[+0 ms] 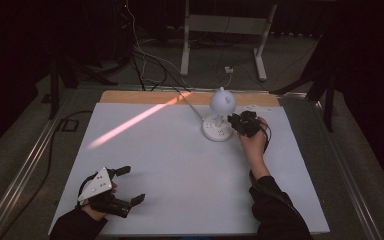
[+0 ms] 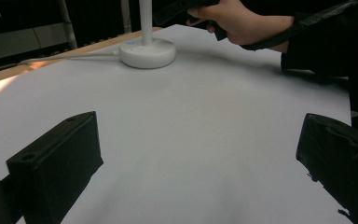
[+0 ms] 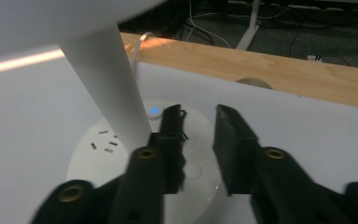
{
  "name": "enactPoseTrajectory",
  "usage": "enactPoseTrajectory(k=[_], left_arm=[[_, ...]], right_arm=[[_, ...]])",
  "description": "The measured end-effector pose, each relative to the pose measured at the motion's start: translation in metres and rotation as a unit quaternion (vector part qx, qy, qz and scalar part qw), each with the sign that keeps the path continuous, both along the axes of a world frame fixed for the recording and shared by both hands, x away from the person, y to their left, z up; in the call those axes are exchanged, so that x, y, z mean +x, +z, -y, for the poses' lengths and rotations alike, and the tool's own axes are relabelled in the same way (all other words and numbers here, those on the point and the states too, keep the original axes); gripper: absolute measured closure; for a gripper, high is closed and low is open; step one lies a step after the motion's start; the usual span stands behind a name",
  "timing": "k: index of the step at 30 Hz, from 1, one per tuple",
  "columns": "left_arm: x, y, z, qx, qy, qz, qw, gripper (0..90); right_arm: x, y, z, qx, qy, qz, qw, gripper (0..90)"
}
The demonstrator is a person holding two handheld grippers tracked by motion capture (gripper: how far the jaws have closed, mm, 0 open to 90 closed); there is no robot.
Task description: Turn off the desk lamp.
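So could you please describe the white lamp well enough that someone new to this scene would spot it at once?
Start from the white table and look to its far edge, right of centre. There the lamp stands on a round white base with a straight post and a rounded head. The right gripper hovers beside it; a small blue light glows on its base.

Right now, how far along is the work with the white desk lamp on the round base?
Done: the right gripper has reached the white desk lamp's round base, jaws slightly apart and holding nothing, and a small blue light glows on it. In hand: the jaws hover over the base beside the white stem. Left: whether a press came or comes next, I cannot tell. The left gripper rests open on the white table.
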State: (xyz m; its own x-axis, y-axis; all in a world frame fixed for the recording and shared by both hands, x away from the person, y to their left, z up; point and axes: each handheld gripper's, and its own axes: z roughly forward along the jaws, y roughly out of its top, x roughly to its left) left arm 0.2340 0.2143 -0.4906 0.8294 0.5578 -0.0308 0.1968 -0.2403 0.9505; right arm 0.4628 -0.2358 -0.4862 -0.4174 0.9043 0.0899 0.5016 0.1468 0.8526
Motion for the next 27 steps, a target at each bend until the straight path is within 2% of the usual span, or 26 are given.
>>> enactPoseTrajectory(k=[7, 9, 12, 14, 16, 22, 24, 27], left_arm=[[0.000, 0.000, 0.001, 0.000, -0.001, 0.000, 1.0000, 0.6], [0.000, 0.000, 0.001, -0.002, -0.001, 0.000, 1.0000, 0.6], [0.000, 0.000, 0.001, -0.002, 0.000, 0.000, 1.0000, 0.6], [0.001, 0.000, 0.001, -0.003, 0.001, -0.001, 1.0000, 0.6], [0.001, 0.000, 0.001, -0.003, 0.002, -0.001, 1.0000, 0.6], [0.002, 0.000, 0.000, -0.002, 0.006, -0.003, 1.0000, 0.6], [0.002, 0.000, 0.000, -0.002, 0.006, -0.003, 1.0000, 0.6], [0.001, -0.001, 0.000, -0.001, 0.007, -0.004, 1.0000, 0.6]], right_arm=[[-0.002, 0.010, 0.006, 0.001, 0.017, -0.003, 0.9999, 49.0], [-0.003, 0.011, 0.007, 0.003, 0.028, -0.013, 0.9995, 44.9], [-0.004, 0.013, 0.010, 0.005, 0.028, -0.022, 0.9994, 39.1], [-0.004, 0.014, 0.012, 0.010, 0.024, -0.032, 0.9992, 30.8], [-0.004, 0.014, 0.014, 0.009, 0.024, -0.040, 0.9989, 26.1], [-0.009, 0.018, 0.021, 0.010, 0.045, -0.042, 0.9981, 14.7], [-0.013, 0.021, 0.024, 0.001, 0.048, -0.035, 0.9982, 14.2], [-0.019, 0.025, 0.028, -0.004, 0.059, -0.028, 0.9978, 5.4]])
